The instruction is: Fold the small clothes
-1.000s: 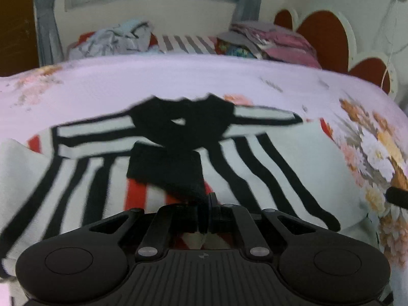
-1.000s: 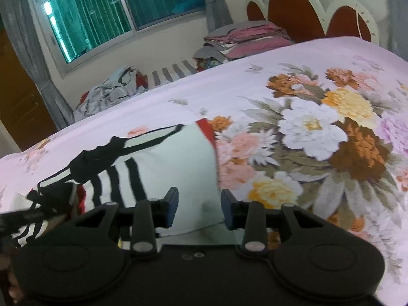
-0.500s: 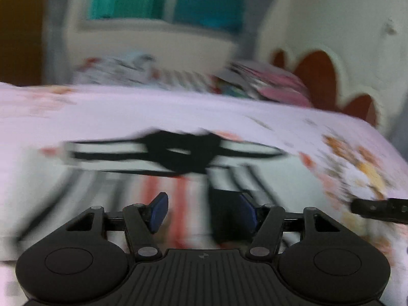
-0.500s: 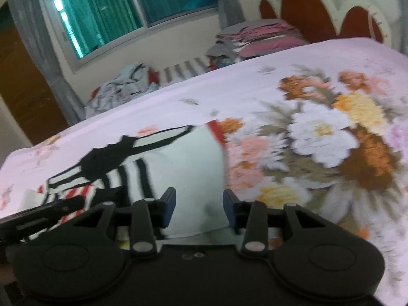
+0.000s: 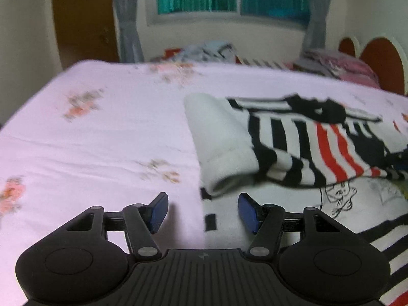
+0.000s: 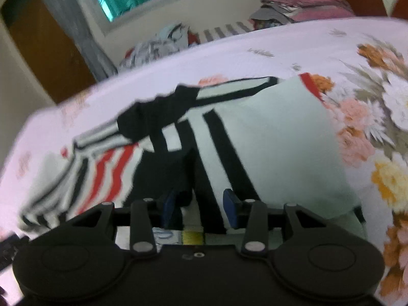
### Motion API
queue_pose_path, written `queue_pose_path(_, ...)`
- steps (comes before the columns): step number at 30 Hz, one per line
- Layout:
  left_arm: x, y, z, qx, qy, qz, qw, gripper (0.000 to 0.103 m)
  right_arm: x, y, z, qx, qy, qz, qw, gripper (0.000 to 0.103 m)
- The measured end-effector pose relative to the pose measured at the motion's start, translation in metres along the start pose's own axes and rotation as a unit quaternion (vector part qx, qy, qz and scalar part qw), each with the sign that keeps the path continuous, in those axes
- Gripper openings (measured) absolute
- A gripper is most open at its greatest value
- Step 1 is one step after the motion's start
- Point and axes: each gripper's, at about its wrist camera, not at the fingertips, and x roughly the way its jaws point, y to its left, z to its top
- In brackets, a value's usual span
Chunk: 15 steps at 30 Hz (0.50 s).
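A small white shirt (image 5: pixel 301 137) with black and red stripes lies on the pink floral bed sheet (image 5: pixel 102 132), both sleeves folded in over the body. My left gripper (image 5: pixel 203 213) is open and empty, low over the shirt's left edge near the hem. In the right wrist view the shirt (image 6: pixel 267 148) fills the middle. My right gripper (image 6: pixel 199 207) is open, just above the shirt's striped middle, with a black folded part beside its left finger. It holds nothing that I can see.
A heap of loose clothes (image 5: pixel 204 51) and a stack of folded pink clothes (image 5: pixel 339 63) lie beyond the bed's far edge, under the window. A red headboard (image 5: pixel 380 61) is at the right. A brown door (image 5: pixel 81 20) stands far left.
My left gripper let go of the black sleeve end, opened and swung left to the shirt's left edge. My right gripper stayed open and moved in over the shirt's middle.
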Motion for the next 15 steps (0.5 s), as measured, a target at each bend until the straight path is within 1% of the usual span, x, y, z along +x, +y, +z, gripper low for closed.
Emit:
queue_pose_path(2, 0.015, -0.003, 0.001, 0.006, 0.014, -0.001, 0.9999, 0.060, 0.003, 0.008, -0.001, -0.025, -0.004, -0.015, 1.000, 0.041)
queue_pose_path(3, 0.021, -0.003, 0.002, 0.004, 0.016, -0.001, 0.9999, 0.060, 0.004, 0.010, 0.000, -0.029, -0.005, -0.017, 0.999, 0.036)
queue_pose_path(4, 0.023, -0.001, 0.004, -0.002, 0.012, -0.002, 0.9999, 0.059, 0.005, 0.012, 0.001, -0.033, -0.005, -0.006, 0.999, 0.009)
queue_pose_path(5, 0.023, 0.001, 0.004, -0.008, 0.009, -0.002, 0.9999, 0.053, 0.005, 0.013, 0.001, -0.038, -0.003, 0.008, 0.999, 0.004)
queue_pose_path(6, 0.028, 0.003, 0.007, -0.012, 0.011, -0.005, 0.9999, 0.044, 0.005, 0.016, 0.002, -0.052, -0.003, 0.002, 0.999, 0.001)
queue_pose_path(7, 0.029, 0.004, 0.010, -0.015, 0.013, -0.015, 0.9997, 0.038, 0.003, 0.020, 0.002, -0.072, -0.007, -0.004, 0.997, 0.001)
queue_pose_path(8, 0.028, 0.005, 0.009, -0.011, 0.014, -0.021, 0.9996, 0.034, -0.001, 0.021, 0.004, -0.078, -0.013, -0.005, 0.997, 0.001)
queue_pose_path(9, 0.033, 0.000, 0.011, -0.001, 0.015, -0.021, 0.9997, 0.028, -0.009, 0.021, 0.008, -0.079, -0.027, -0.002, 0.997, 0.001)
queue_pose_path(10, 0.035, -0.003, 0.012, 0.004, 0.016, -0.023, 0.9996, 0.027, -0.019, 0.021, 0.012, -0.080, -0.046, -0.004, 0.996, 0.001)
queue_pose_path(13, 0.037, 0.000, 0.015, -0.002, 0.022, -0.028, 0.9994, 0.025, -0.056, 0.015, 0.022, -0.083, -0.112, -0.020, 0.990, 0.001)
queue_pose_path(14, 0.038, 0.002, 0.016, -0.006, 0.023, -0.031, 0.9992, 0.025, -0.063, 0.011, 0.024, -0.086, -0.123, -0.031, 0.988, 0.001)
queue_pose_path(15, 0.038, 0.003, 0.017, -0.008, 0.024, -0.033, 0.9991, 0.025, -0.063, 0.007, 0.024, -0.084, -0.121, -0.037, 0.988, 0.001)
